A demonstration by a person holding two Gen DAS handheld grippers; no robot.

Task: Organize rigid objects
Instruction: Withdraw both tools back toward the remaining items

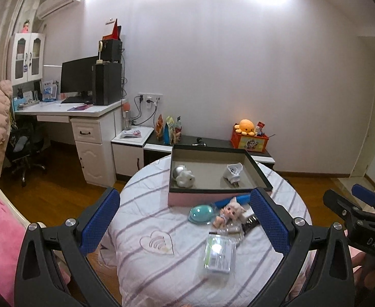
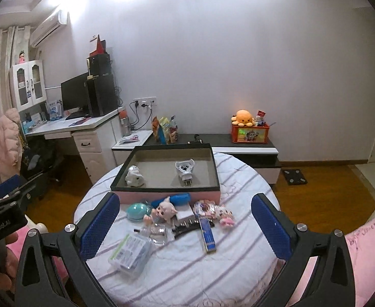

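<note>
A pink box with a black rim point(image 1: 214, 191) point(image 2: 165, 188) stands on the round striped table point(image 1: 161, 268) point(image 2: 243, 186). Inside lie a white figurine point(image 1: 184, 176) point(image 2: 134, 175) and a white plug adapter point(image 1: 233, 174) point(image 2: 185, 170). In front of the box lie a teal egg-shaped case point(image 1: 200, 212) point(image 2: 137, 211), a small doll point(image 1: 227, 213) point(image 2: 163, 211), a clear packet point(image 1: 217, 254) point(image 2: 131, 254), a blue tube point(image 2: 207, 232) and a pink keychain doll point(image 2: 224, 216). My left gripper point(image 1: 184, 226) and my right gripper point(image 2: 184, 227) both hover open above these things, holding nothing.
A low black and white cabinet point(image 2: 238, 144) with an orange toy box point(image 2: 250, 133) and snack bags point(image 2: 165, 129) stands behind the table. A white desk point(image 1: 67, 110) with a monitor is at the left. Pink bedding point(image 2: 366, 250) lies at the right edge, wooden floor around.
</note>
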